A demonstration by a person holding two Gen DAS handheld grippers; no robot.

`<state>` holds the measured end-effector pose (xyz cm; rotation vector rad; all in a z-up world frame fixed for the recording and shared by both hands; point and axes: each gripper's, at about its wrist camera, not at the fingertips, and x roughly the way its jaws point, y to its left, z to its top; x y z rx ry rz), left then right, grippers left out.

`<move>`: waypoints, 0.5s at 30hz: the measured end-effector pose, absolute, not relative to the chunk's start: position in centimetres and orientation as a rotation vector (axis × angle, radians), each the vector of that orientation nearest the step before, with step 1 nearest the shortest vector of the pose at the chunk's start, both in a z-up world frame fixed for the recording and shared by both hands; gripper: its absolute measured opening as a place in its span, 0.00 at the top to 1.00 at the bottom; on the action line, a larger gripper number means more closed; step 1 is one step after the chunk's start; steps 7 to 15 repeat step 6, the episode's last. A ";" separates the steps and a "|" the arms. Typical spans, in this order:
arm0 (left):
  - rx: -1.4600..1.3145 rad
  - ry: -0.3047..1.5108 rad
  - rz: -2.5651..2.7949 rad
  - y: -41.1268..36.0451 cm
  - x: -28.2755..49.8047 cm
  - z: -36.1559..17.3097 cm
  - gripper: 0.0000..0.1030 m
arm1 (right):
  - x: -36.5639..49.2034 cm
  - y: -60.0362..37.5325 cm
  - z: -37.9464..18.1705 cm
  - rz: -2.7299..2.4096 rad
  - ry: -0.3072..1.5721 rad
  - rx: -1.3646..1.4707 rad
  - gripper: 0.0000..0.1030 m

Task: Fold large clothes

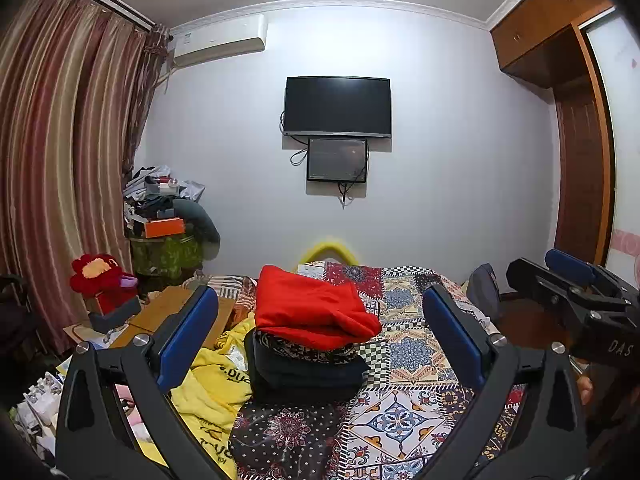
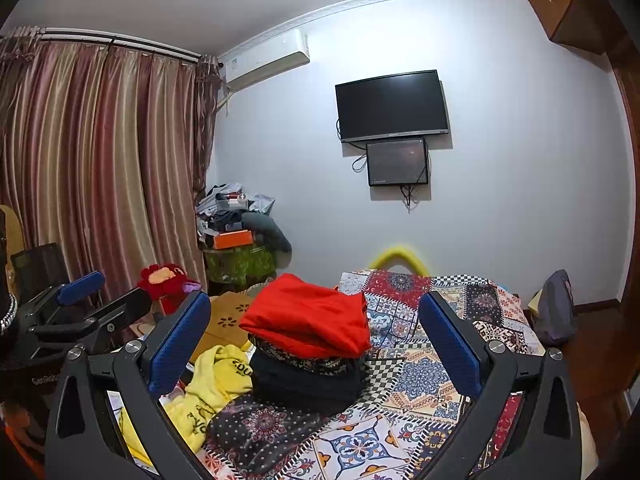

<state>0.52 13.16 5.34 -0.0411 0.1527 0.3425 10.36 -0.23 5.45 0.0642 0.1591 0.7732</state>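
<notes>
A stack of folded garments is seen in the middle of the bed (image 1: 420,364), which is covered with a patchwork bedspread. A folded red garment (image 1: 312,312) is laid on top, a patterned piece is pressed beneath it, and a dark folded garment (image 1: 304,376) forms the base. The pile appears to have been built there so that finished pieces are kept together and clear of the unfolded ones. Just beside it, toward the bed's left edge, a crumpled yellow garment with dark lettering (image 1: 208,396) is left unfolded, and it is judged to be the likely next piece to be taken.

The left gripper (image 1: 320,336) is held above the near part of the bed and pointed roughly level across it toward the wall-mounted television (image 1: 338,106); its jaws are spread wide and nothing is held between them. The right gripper (image 2: 316,340) is held alongside at a similar height and angle, its jaws likewise spread wide and empty. Neither gripper is in contact with any cloth, and each is caught at the edge of the other's view.
</notes>
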 end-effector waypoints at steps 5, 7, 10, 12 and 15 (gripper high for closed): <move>-0.054 0.162 0.341 13.2 0.5 5.1 0.00 | 10.5 -0.2 5.2 0.770 0.166 0.071 0.00; -0.057 0.165 0.341 13.3 0.5 5.0 0.00 | 10.5 -0.2 5.2 0.769 0.166 0.070 0.00; -0.057 0.165 0.341 13.3 0.5 5.0 0.00 | 10.5 -0.2 5.2 0.769 0.166 0.070 0.00; -0.057 0.165 0.341 13.3 0.5 5.0 0.00 | 10.5 -0.2 5.2 0.769 0.166 0.070 0.00; -0.057 0.165 0.341 13.3 0.5 5.0 0.00 | 10.5 -0.2 5.2 0.769 0.166 0.070 0.00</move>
